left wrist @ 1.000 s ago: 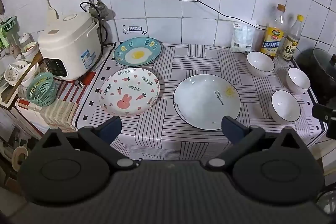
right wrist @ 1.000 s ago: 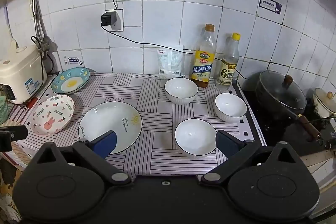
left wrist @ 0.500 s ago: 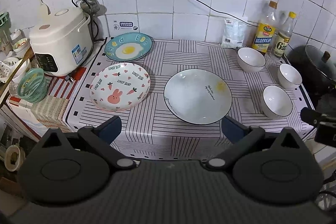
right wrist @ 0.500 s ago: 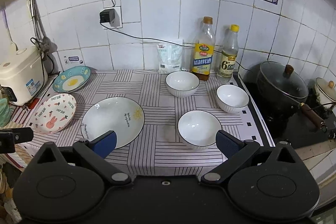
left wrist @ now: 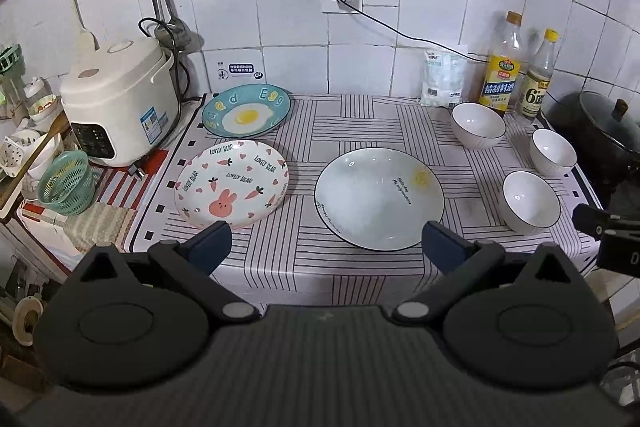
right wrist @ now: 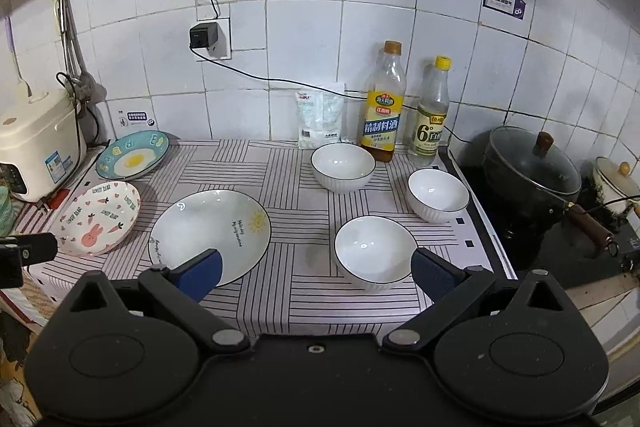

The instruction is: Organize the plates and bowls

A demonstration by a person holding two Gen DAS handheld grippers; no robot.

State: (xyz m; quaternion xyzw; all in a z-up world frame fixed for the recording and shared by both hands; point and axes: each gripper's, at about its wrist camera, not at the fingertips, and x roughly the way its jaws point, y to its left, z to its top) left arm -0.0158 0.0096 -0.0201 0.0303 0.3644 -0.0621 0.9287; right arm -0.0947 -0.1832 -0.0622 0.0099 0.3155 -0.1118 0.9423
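Note:
Three plates lie on the striped counter: a teal egg plate point(left wrist: 246, 110) at the back left, a pink rabbit plate point(left wrist: 232, 183) in front of it, and a white sun plate point(left wrist: 378, 197) in the middle. Three white bowls stand to the right: a back bowl point(right wrist: 343, 165), a right bowl point(right wrist: 438, 193) and a near bowl point(right wrist: 374, 247). My left gripper point(left wrist: 324, 247) hangs open above the counter's front edge, holding nothing. My right gripper point(right wrist: 316, 269) is also open and empty, with the near bowl between its fingers in the view.
A rice cooker point(left wrist: 120, 105) and a green basket point(left wrist: 66, 183) stand at the left. Two bottles point(right wrist: 384, 115) and a white bag point(right wrist: 320, 117) line the tiled wall. A lidded black pot point(right wrist: 528, 167) sits on the stove at the right.
Both grippers have drifted slightly; the views shifted a little over the counter. The plates and bowls have not moved, and both grippers stay open.

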